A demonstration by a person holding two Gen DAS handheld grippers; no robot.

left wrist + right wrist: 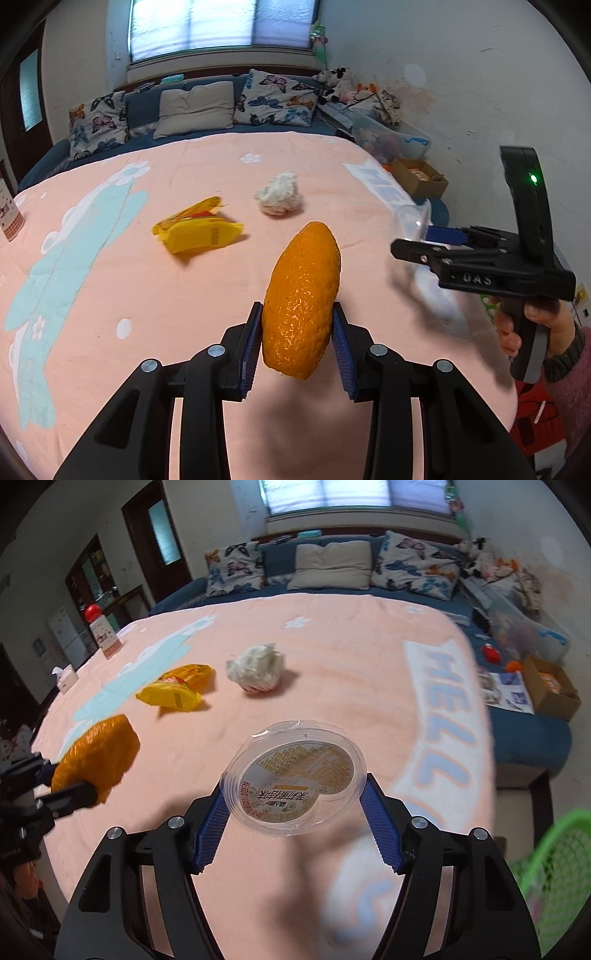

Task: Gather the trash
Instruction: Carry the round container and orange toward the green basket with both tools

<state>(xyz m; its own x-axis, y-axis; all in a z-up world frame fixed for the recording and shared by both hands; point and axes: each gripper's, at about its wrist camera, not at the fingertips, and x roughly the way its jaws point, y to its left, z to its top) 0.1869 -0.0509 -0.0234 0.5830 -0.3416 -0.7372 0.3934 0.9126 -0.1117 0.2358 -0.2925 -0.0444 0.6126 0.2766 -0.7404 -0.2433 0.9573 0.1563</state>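
My left gripper (297, 328) is shut on a piece of orange peel (301, 295) and holds it above the pink blanket (110, 295); the peel also shows in the right wrist view (98, 755). My right gripper (293, 805) is shut on a clear plastic lid (295, 775) with a printed label, held above the blanket; the right gripper also shows at the right of the left wrist view (406, 249). A yellow wrapper (199, 229) and a crumpled white tissue (279, 194) lie on the blanket farther out, and both show in the right wrist view, the wrapper (173, 690) left of the tissue (258, 668).
A green mesh basket (554, 867) sits at the lower right of the right wrist view. A carton with a red cap (101, 635) and a small tissue box (66, 677) stand at the blanket's left edge. A sofa with pillows (195, 107) is behind. A cardboard box (417, 175) lies on the floor to the right.
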